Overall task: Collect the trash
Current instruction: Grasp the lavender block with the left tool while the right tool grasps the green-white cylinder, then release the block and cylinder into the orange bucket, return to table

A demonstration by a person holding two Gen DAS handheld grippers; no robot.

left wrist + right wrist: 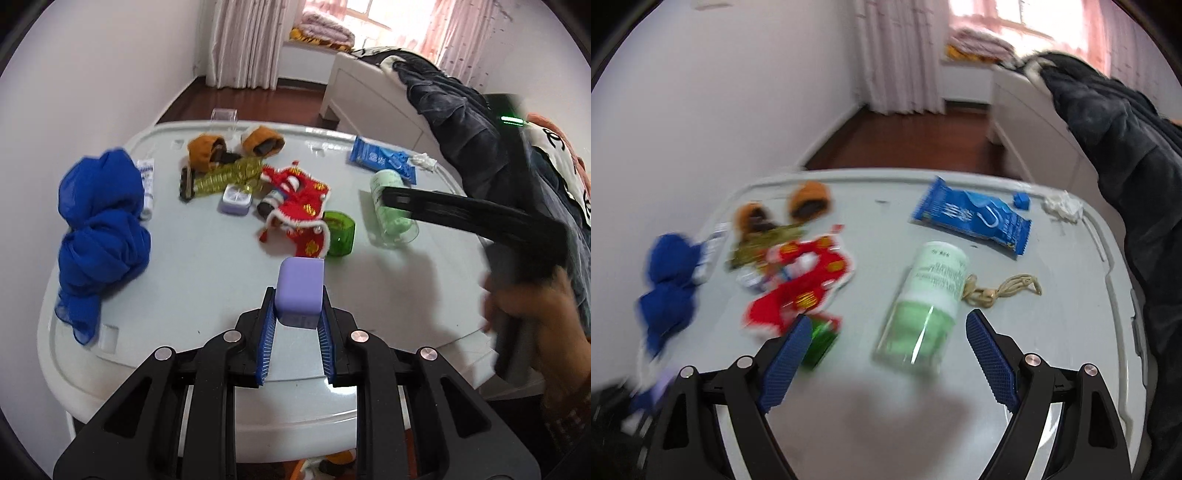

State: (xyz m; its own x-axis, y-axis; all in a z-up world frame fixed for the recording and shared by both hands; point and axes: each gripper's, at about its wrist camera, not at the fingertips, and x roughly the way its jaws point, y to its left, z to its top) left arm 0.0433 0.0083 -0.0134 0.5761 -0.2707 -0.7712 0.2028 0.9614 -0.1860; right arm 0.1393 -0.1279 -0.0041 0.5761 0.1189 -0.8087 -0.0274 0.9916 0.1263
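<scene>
My left gripper (297, 306) is shut on a lilac box (300, 291) and holds it above the near part of the pale table (207, 280). My right gripper (886, 332) is open, its jaws wide on either side of a clear green cylinder container (925, 302) that lies on its side; it shows in the left wrist view (391, 210) with the right gripper's black finger (443, 206) over it. A blue wrapper (973, 216) lies beyond, also in the left wrist view (382, 158). A crumpled white tissue (1063, 208) sits at the far right edge.
A blue cloth (99, 229) lies at the left. A red and gold toy garment (299, 206), a green cup (340, 234), a lilac case (236, 199), yellow beads (229, 175) and orange slippers (236, 144) fill the middle. A beige cord (1001, 290) lies right of the container. Dark clothes (458, 122) hang on the right.
</scene>
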